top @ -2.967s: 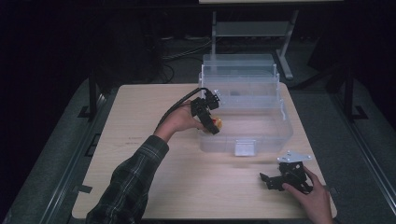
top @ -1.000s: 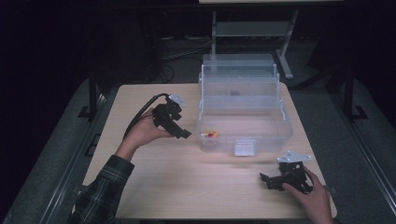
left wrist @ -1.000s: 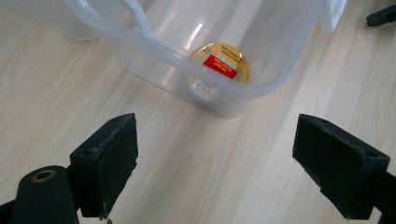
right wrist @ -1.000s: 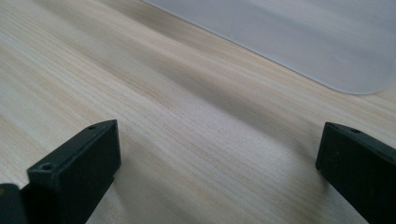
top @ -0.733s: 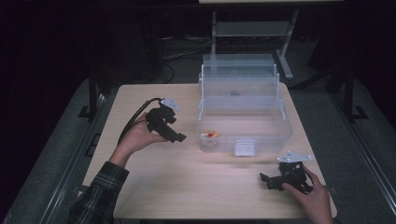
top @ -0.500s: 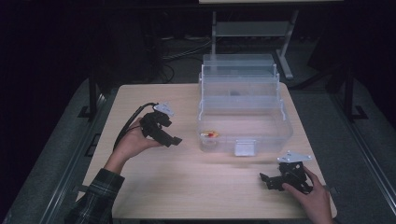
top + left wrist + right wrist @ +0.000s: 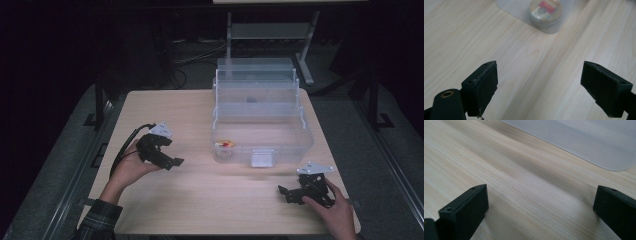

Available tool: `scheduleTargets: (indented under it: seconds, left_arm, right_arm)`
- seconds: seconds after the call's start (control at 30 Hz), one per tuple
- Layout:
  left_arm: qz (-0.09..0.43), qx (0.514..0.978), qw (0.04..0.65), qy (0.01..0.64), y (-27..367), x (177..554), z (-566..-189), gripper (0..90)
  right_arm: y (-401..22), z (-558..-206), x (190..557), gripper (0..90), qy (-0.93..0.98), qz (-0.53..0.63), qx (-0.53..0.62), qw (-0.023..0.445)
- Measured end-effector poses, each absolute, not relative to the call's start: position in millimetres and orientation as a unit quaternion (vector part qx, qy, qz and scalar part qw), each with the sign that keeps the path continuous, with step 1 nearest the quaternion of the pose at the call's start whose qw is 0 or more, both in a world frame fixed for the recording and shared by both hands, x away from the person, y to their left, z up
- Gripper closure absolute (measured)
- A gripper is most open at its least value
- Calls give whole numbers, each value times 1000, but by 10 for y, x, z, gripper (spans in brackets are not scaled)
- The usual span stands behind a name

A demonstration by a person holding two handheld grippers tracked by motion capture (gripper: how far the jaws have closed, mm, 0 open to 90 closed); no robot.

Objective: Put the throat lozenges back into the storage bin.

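Note:
A clear plastic tiered box (image 7: pixel 260 115) stands open at the table's far right. Inside its front left corner lies a small round container with a red and yellow label (image 7: pixel 224 146), seen through the box wall (image 7: pixel 545 10) in the left gripper view. My left gripper (image 7: pixel 170 161) hovers left of the box, held in a hand, its jaws wide open and empty over bare wood (image 7: pixel 539 82). My right gripper (image 7: pixel 286 194) rests near the front right edge, jaws wide open with nothing between them (image 7: pixel 539 207).
The light wooden table (image 7: pixel 200 200) has bare room across its left half and front. The box's pale corner (image 7: pixel 599 142) lies just ahead of the right gripper. A metal stand (image 7: pixel 270 30) and cables are on the dark floor behind the table.
My left gripper let the round container go into the box, then drew back left and toward the front, empty. The right gripper stayed still.

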State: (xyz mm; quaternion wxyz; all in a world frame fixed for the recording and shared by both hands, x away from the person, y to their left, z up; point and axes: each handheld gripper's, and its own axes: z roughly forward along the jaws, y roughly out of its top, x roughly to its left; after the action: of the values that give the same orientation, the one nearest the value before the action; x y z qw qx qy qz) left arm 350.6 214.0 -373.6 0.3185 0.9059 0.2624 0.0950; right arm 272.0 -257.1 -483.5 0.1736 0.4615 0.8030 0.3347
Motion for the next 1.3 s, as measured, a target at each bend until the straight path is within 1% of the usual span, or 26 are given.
scheduleTargets:
  seconds: [0.57,1.17,1.3]
  left_arm:
    - [121,882,350,293,2541,3126,-4070,135]
    - [142,867,363,310,2778,2803,-4395,134]
    - [141,871,348,317,2849,2752,-4498,134]
  right_arm:
    - [-2572,-4835,2720,0,803,334,461,174]
    - [-2572,-4835,2720,0,803,334,461,174]
    - [-2572,-4835,2720,0,803,334,461,175]
